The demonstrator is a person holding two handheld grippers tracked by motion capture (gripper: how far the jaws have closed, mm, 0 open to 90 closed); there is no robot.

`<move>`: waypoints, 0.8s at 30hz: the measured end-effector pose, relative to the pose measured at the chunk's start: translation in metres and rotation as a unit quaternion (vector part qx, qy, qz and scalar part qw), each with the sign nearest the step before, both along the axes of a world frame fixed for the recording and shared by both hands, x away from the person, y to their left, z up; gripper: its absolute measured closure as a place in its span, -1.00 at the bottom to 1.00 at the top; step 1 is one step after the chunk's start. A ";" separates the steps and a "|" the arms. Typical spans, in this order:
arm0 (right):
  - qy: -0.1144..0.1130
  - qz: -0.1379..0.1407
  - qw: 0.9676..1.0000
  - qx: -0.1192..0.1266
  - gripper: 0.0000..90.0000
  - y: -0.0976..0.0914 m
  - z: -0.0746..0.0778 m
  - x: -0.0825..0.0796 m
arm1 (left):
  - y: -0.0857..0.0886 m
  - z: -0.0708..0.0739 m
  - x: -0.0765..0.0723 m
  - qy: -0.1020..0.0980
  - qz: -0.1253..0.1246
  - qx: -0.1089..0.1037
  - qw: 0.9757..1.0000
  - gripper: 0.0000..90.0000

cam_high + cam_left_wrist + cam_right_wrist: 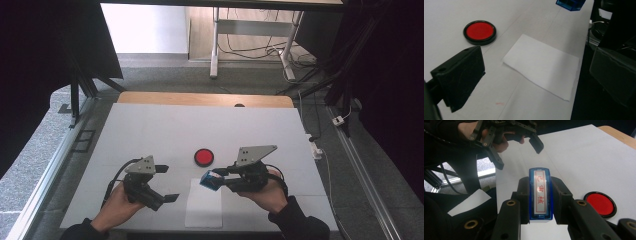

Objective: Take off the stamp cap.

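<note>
Blue stamp [540,195], a self-inking block with a clear window on top, is pinched between the jaws of my right gripper [219,179] and held off the counter [150,125], above the far right corner of the white paper sheet [203,210]. In the right gripper view the window shows a red-bordered label bearing three red Chinese characters in a column; I read them as 已审核, though the middle one is partly washed out by glare. No maker's brand is legible on the casing. The red ink pad [204,157], a round black-rimmed dish, lies open just beyond the paper sheet, apart from both it and the blue stamp. My left gripper [166,183] hovers left of the paper sheet with its jaws spread and nothing between them. As for progress, I judge the pick-up complete: the blue stamp is secured and poised near its target. The paper sheet appears blank in the high view and the left gripper view, so the impression itself remains to be made. What is left, in my estimate, is to lower the blue stamp onto the paper sheet, press, lift, and perhaps steady the paper sheet with the left gripper.
</note>
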State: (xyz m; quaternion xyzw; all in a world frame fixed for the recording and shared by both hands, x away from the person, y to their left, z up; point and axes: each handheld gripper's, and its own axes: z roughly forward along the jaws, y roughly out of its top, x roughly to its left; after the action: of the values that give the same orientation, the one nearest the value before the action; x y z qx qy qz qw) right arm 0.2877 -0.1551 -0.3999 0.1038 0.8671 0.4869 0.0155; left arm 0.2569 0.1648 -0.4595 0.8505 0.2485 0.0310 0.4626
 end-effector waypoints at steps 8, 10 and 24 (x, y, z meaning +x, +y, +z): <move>-0.001 0.005 1.000 -0.002 0.59 0.001 0.000 0.000 | -0.027 -0.001 0.014 0.002 -0.054 0.010 0.998 -1.00; 0.000 0.007 1.000 -0.002 0.59 0.001 0.000 0.000 | -0.031 -0.002 0.016 0.001 -0.059 0.013 0.998 -1.00; 0.000 0.017 1.000 0.000 0.59 0.004 0.000 -0.002 | -0.069 -0.003 0.031 0.004 -0.124 0.012 0.992 -1.00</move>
State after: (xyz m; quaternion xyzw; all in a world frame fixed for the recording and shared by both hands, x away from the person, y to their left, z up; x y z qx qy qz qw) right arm 0.2857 -0.1511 -0.4002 0.0890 0.8687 0.4872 0.0073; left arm 0.2884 0.0962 -0.4620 0.8803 0.1424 -0.0277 0.4518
